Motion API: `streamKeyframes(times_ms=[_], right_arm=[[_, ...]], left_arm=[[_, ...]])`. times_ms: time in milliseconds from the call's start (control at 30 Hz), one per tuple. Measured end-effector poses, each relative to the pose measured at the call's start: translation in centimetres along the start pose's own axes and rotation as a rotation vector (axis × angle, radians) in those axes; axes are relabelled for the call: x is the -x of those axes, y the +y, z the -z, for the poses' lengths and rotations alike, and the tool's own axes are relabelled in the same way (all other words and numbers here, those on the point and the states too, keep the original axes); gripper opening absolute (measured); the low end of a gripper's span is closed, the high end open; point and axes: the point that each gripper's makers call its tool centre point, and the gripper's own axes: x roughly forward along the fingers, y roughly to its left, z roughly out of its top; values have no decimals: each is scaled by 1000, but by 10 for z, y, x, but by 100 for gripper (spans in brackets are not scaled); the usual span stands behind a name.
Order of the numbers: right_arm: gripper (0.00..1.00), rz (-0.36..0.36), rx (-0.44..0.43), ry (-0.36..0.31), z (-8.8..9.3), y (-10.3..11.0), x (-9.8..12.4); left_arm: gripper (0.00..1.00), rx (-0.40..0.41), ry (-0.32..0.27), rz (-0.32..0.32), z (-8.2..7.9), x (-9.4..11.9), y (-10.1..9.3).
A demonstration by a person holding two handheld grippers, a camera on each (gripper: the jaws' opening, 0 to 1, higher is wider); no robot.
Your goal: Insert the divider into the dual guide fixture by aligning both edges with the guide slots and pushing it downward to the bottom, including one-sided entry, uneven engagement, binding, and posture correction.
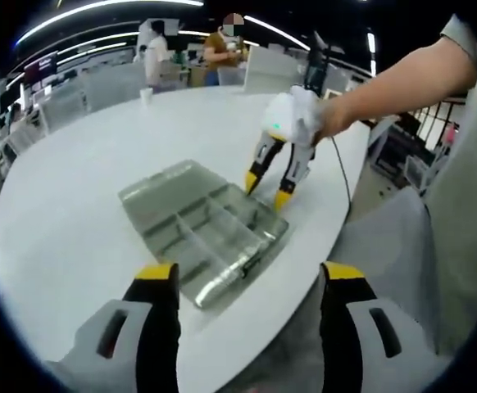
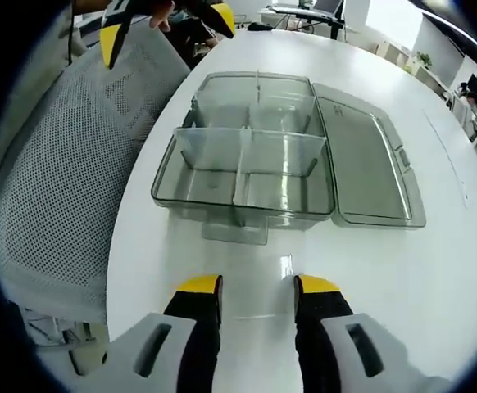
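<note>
Now | clear divider box (image 2: 259, 155) just beyond right gripper (image 2: 257, 288) | both grippers' fingers (image 1: 158, 282) open, empty

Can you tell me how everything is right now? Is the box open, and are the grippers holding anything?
Box: open, resting on the table.
Lid: swung flat beside the box.
Dividers: standing upright inside the box.
Left gripper: open, holding nothing.
Right gripper: open, holding nothing, apart from the box.

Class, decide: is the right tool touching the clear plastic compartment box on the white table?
Apart. In the right gripper view, bare white table lies between the right tool and the clear plastic compartment box; the jaws are open, holding nothing.
</note>
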Motion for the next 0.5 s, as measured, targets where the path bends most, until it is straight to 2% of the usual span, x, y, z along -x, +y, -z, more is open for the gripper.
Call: streamKeyframes(times_ms=[200,500], right_arm=[[29,3,16,16,0,1,0],[28,3,-31,21,-1,4,1]], left_arm=[[67,2,-5,-2,0,0,1],[67,3,-12,-6,0,2,3]])
